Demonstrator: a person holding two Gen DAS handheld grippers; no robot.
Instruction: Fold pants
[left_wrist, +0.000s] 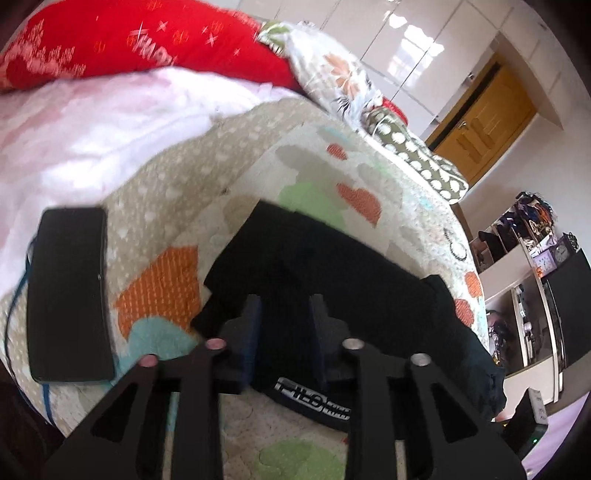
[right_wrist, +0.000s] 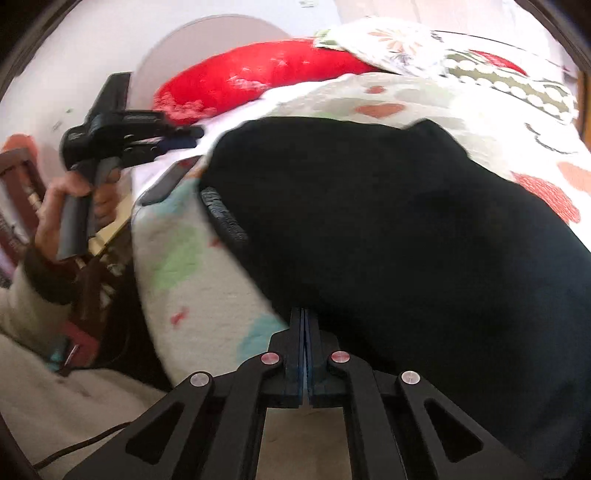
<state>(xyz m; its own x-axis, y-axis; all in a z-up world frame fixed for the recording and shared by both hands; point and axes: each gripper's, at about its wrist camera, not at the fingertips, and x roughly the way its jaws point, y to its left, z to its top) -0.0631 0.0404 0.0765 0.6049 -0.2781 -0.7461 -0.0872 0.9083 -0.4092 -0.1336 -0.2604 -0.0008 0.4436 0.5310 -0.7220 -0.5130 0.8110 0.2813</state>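
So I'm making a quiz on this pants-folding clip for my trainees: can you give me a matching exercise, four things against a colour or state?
Things:
1. pants
2. pillow
3. left gripper
4. right gripper

Colour or state:
A. red
B. jaws apart, with the pants between them
C. black, lying on the quilt
D. jaws pressed together at the edge of the pants

Pairs: 1-C, 2-A, 3-B, 4-D
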